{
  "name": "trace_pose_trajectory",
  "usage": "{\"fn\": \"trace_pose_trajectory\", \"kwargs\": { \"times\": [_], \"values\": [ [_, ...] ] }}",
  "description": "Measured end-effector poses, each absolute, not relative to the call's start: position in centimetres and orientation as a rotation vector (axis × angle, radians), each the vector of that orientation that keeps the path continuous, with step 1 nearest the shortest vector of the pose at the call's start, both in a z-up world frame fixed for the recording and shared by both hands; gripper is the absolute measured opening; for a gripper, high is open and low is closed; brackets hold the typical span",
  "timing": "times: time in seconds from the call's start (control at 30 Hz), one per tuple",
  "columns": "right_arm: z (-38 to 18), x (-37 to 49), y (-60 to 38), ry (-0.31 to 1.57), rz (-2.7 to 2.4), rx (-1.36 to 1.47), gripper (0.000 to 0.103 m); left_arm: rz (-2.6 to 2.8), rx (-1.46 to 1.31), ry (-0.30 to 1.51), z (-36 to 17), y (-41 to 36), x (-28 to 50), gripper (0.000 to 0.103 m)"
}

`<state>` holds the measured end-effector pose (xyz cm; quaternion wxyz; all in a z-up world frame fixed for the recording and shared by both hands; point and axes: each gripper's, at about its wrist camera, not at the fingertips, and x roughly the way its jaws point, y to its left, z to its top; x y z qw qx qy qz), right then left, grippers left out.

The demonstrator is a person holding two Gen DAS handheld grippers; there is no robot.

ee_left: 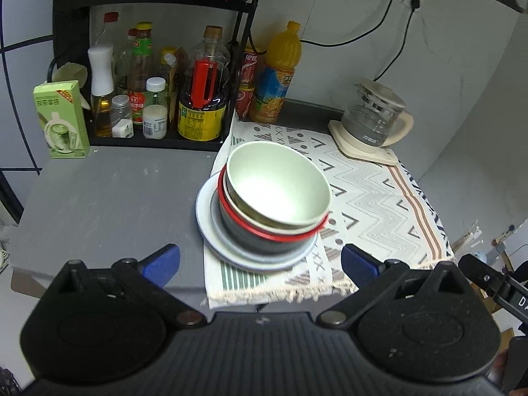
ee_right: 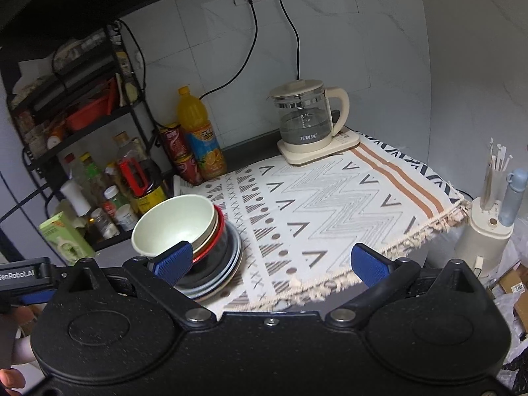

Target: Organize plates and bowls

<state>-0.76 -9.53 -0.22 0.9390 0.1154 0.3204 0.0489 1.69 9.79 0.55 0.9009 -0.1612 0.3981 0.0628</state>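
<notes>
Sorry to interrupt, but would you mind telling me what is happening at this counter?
A person holds two grippers, and neither is gripping anything. The left gripper and the right gripper are both open, short of the dishes. The bowls sit nested on a stack of plates at the edge of the patterned cloth.

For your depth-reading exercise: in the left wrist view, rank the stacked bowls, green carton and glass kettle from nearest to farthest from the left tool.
1. Stacked bowls, centre, just ahead of the left tool.
2. Green carton, far left.
3. Glass kettle, back right.
</notes>
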Motion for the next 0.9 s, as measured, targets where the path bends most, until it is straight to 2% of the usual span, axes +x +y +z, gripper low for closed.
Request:
{"fn": "trace_pose_trajectory", "kwargs": {
  "times": [0.9],
  "values": [
    [0.6, -9.6, -9.6, 0.665, 0.115, 0.144, 0.103, 0.134, -0.236, 0.766, 2.3, 8.3, -9.8, 0.103]
  ]
}}
